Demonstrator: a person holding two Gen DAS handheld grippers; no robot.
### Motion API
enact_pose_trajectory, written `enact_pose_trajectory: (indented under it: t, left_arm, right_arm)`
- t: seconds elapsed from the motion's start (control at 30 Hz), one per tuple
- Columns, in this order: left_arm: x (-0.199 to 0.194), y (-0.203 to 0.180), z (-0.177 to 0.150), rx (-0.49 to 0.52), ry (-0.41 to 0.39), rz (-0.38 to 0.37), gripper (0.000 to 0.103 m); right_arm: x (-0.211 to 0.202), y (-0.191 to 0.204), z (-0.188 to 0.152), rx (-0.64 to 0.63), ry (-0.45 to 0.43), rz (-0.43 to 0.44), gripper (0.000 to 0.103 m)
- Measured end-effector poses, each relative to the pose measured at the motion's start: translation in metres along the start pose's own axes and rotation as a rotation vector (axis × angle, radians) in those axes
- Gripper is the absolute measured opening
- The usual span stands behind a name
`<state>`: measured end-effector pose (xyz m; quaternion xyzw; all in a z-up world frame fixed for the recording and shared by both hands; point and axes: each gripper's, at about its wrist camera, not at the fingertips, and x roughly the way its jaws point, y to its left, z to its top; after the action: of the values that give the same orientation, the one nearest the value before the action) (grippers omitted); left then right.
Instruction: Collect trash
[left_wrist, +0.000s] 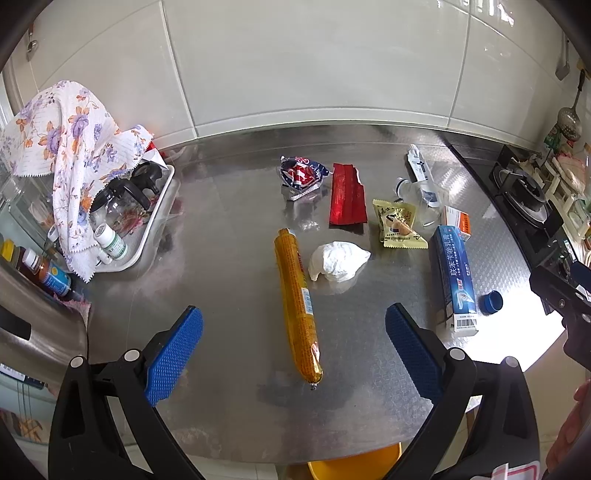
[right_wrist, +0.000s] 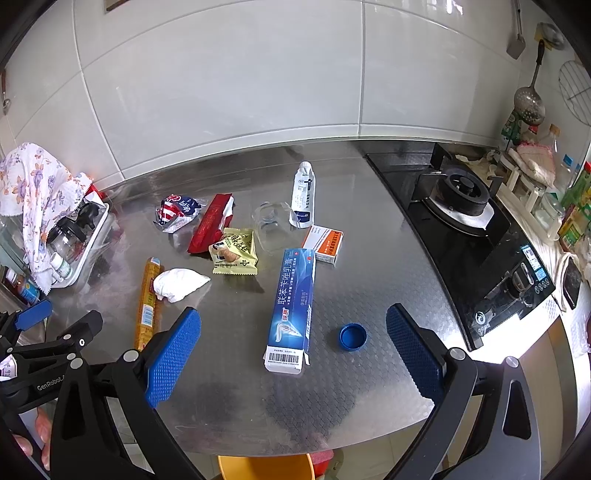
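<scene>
sausage wrapper (left_wrist: 298, 305) lengthwise toward wall (slightly slanted), flat

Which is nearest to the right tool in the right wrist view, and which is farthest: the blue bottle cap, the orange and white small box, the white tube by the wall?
Measured from the right tool:
1. Blue bottle cap, just ahead, slightly right.
2. Orange and white small box, in the middle of the counter.
3. White tube, at the back, close to the wall.
</scene>
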<state>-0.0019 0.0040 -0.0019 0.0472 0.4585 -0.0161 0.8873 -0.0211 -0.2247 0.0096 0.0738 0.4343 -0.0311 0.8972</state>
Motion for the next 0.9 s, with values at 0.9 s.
enact_pose_trajectory:
  t: [0.9]
  left_arm:
    - [0.0031,0.0031,0.0001,-0.008,0.012,-0.005,0.098]
  right_arm:
    - [0.0014,-0.0009,-0.0015,0.001,0.004,-0.002,0.1]
